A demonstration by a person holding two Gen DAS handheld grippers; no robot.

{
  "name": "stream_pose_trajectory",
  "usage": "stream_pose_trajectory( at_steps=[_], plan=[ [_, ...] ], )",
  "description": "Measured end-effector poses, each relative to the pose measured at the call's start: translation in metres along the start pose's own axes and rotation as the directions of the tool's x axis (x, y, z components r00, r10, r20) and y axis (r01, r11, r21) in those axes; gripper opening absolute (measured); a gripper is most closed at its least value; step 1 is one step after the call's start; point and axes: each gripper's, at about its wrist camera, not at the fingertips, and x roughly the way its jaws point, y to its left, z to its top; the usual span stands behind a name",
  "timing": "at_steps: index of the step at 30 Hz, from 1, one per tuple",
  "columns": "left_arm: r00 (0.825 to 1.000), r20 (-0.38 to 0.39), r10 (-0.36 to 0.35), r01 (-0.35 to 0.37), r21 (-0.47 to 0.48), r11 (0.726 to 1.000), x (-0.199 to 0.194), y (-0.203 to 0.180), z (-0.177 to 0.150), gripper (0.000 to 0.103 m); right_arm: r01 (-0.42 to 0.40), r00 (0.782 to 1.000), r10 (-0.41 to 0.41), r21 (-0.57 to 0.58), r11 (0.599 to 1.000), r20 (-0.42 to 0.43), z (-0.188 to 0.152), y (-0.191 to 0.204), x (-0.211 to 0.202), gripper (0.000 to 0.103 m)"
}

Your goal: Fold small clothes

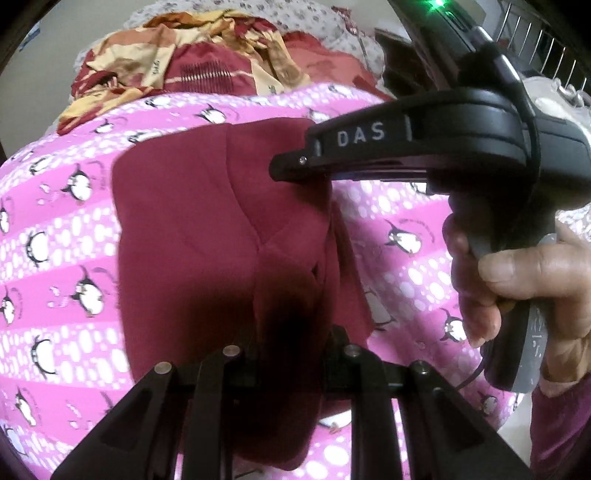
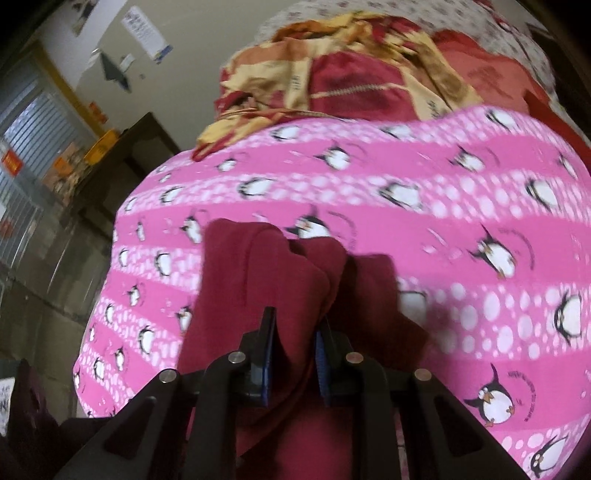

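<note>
A small maroon garment (image 1: pixel 192 236) lies spread on a pink penguin-print sheet (image 1: pixel 66 258), with its near end lifted. In the left wrist view the near end runs up between the dark fingers of my left gripper (image 1: pixel 291 332), which is shut on it. My right gripper (image 1: pixel 291 171) reaches in from the right, held by a hand (image 1: pixel 517 273), with its tip on the garment's right edge. In the right wrist view the bunched maroon garment (image 2: pixel 258 280) sits pinched between the blue pads (image 2: pixel 269 350) of my right gripper (image 2: pixel 295 332), which is shut on it.
A heap of red, orange and yellow clothes (image 1: pixel 192 62) lies at the far edge of the pink sheet, on a floral cover (image 1: pixel 295 18). A dark piece of furniture (image 2: pixel 122 155) and shelves stand off the bed's left side. A railing (image 1: pixel 546 40) is at the far right.
</note>
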Motion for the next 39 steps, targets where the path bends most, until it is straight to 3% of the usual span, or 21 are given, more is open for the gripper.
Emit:
stream_pose_trajectory(
  at_steps=[5, 8, 10, 11, 13, 15, 16, 18, 23, 25, 28, 30, 32, 35, 37, 39],
  plan=[
    [0.999, -0.035, 0.003, -0.003, 0.004, 1.000, 0.019, -0.013, -0.002, 0.023, 0.072, 0.997, -0.071, 0.028, 0.997, -0.036, -0.008, -0.018, 0.030, 0.021],
    [0.995, -0.066, -0.073, 0.074, 0.015, 0.997, 0.011, -0.013, -0.009, 0.034, 0.033, 0.999, -0.031, 0.112, 0.993, -0.025, -0.014, -0.032, 0.033, 0.025],
    [0.996, -0.041, -0.075, 0.077, 0.063, 0.995, -0.008, -0.008, -0.016, 0.040, -0.001, 1.000, 0.002, 0.164, 0.986, -0.002, -0.019, -0.039, 0.019, 0.034],
    [0.999, -0.003, -0.046, 0.046, 0.098, 0.994, -0.024, -0.003, -0.022, 0.045, -0.008, 1.000, 0.006, 0.176, 0.984, 0.011, -0.023, -0.040, 0.010, 0.036],
    [0.998, 0.067, 0.023, -0.032, 0.139, 0.990, -0.048, 0.008, -0.030, 0.059, -0.036, 0.998, 0.027, 0.178, 0.983, 0.052, -0.033, -0.038, -0.012, 0.056],
    [0.987, 0.120, 0.104, -0.122, 0.150, 0.981, -0.063, 0.026, -0.035, 0.060, -0.085, 0.994, 0.072, 0.176, 0.981, 0.078, -0.047, -0.029, -0.029, 0.067],
    [0.979, 0.132, 0.156, -0.175, 0.144, 0.974, -0.066, 0.037, -0.038, 0.060, -0.108, 0.993, 0.097, 0.165, 0.980, 0.072, -0.053, -0.022, -0.033, 0.067],
    [0.974, 0.118, 0.194, -0.207, 0.113, 0.972, -0.061, 0.057, -0.037, 0.060, -0.130, 0.991, 0.125, 0.138, 0.982, 0.039, -0.067, -0.005, -0.034, 0.067],
    [0.981, 0.050, 0.187, -0.188, 0.023, 0.982, -0.039, 0.080, -0.041, 0.060, -0.079, 0.996, 0.082, 0.124, 0.989, -0.017, -0.094, 0.012, -0.017, 0.066],
    [0.981, 0.033, 0.192, -0.193, 0.015, 0.981, -0.029, 0.081, -0.043, 0.060, -0.027, 0.999, 0.028, 0.084, 0.996, -0.019, -0.096, 0.017, -0.015, 0.027],
    [0.985, 0.016, 0.174, -0.174, 0.000, 0.985, -0.025, 0.081, -0.050, 0.060, 0.013, 0.999, -0.013, 0.016, 1.000, 0.033, -0.099, 0.025, -0.034, 0.024],
    [0.985, 0.005, 0.172, -0.172, -0.003, 0.985, -0.019, 0.081, -0.054, 0.060, 0.065, 0.997, -0.065, -0.005, 0.998, 0.028, -0.107, 0.024, -0.034, 0.023],
    [0.985, -0.010, 0.171, -0.171, -0.016, 0.985, -0.011, 0.082, -0.055, 0.060, 0.112, 0.993, -0.112, -0.017, 0.994, -0.032, -0.117, 0.018, -0.018, 0.023],
    [0.987, -0.024, 0.157, -0.158, -0.045, 0.986, -0.006, 0.086, -0.053, 0.060, 0.046, 0.999, -0.045, 0.052, 0.998, -0.008, -0.116, 0.009, -0.025, 0.024],
    [0.986, -0.012, 0.165, -0.165, -0.048, 0.985, -0.008, 0.087, -0.051, 0.060, 0.004, 0.999, -0.010, 0.104, 0.995, 0.053, -0.108, 0.004, -0.040, 0.039],
    [0.987, -0.004, 0.163, -0.163, -0.054, 0.985, -0.009, 0.089, -0.048, 0.063, 0.032, 0.991, -0.046, 0.114, 0.993, 0.126, -0.096, 0.003, -0.051, 0.053]
  ],
)
